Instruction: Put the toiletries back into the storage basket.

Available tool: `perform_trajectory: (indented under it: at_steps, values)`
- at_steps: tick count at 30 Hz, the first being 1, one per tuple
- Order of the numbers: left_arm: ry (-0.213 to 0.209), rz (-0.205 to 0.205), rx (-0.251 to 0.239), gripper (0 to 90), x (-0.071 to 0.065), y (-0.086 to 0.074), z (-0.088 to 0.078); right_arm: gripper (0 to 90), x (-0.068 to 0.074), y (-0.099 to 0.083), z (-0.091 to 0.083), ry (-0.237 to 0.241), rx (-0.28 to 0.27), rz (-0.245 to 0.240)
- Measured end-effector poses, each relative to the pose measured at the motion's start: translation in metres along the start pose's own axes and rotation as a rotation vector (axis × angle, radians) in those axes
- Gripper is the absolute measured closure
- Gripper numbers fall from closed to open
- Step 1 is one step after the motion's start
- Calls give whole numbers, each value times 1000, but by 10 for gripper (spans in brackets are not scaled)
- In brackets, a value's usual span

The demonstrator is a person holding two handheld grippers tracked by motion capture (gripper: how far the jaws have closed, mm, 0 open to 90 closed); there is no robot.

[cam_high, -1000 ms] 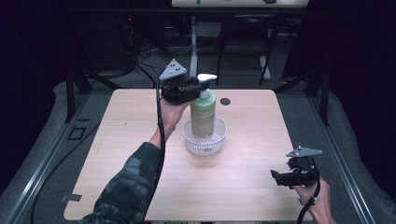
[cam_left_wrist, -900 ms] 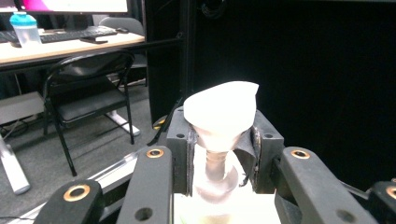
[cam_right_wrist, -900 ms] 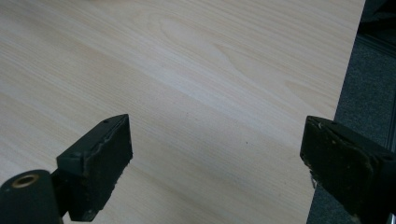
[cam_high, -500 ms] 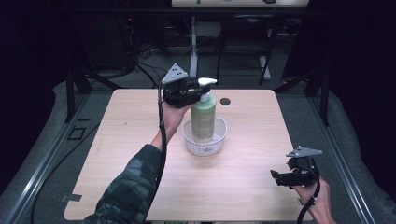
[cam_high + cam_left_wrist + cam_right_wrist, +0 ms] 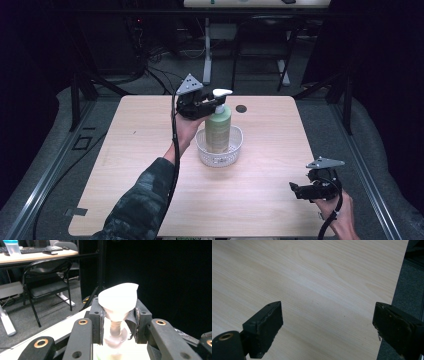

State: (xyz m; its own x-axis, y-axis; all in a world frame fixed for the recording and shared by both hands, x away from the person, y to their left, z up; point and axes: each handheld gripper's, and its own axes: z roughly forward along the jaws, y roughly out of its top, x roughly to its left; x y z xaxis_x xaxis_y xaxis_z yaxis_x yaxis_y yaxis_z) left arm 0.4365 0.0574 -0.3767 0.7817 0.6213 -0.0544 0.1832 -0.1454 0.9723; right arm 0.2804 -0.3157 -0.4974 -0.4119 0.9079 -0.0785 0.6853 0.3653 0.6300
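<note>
The green pump bottle (image 5: 218, 131) stands upright with its base inside the white mesh basket (image 5: 235, 150), near the middle of the bench (image 5: 140, 150). Your left hand-held gripper (image 5: 212, 102) is clenched on the neck of the bottle, just under the white pump head (image 5: 118, 298); in the left gripper view the two black jaws press against the neck from either side, with the pump head resting above them. Your left hand (image 5: 187, 131) reaches in from the near left side of the basket. A small dark round mark (image 5: 241, 108) lies on the bench just behind the bottle. Your right hand-held gripper (image 5: 327, 325) is released, jaws wide apart with nothing between them, hanging over bare wood at the near right corner of the bench, well apart from the basket.
</note>
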Motion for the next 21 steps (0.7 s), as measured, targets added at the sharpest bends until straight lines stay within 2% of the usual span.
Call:
perform_trajectory:
  at_steps: [10,21]
  values:
    - [10,4,-6,672,0,-8,2,91,0,0,1,0,4,-5]
    - [24,6,10,672,-1,-17,7,91,1,0,1,1,2,-4]
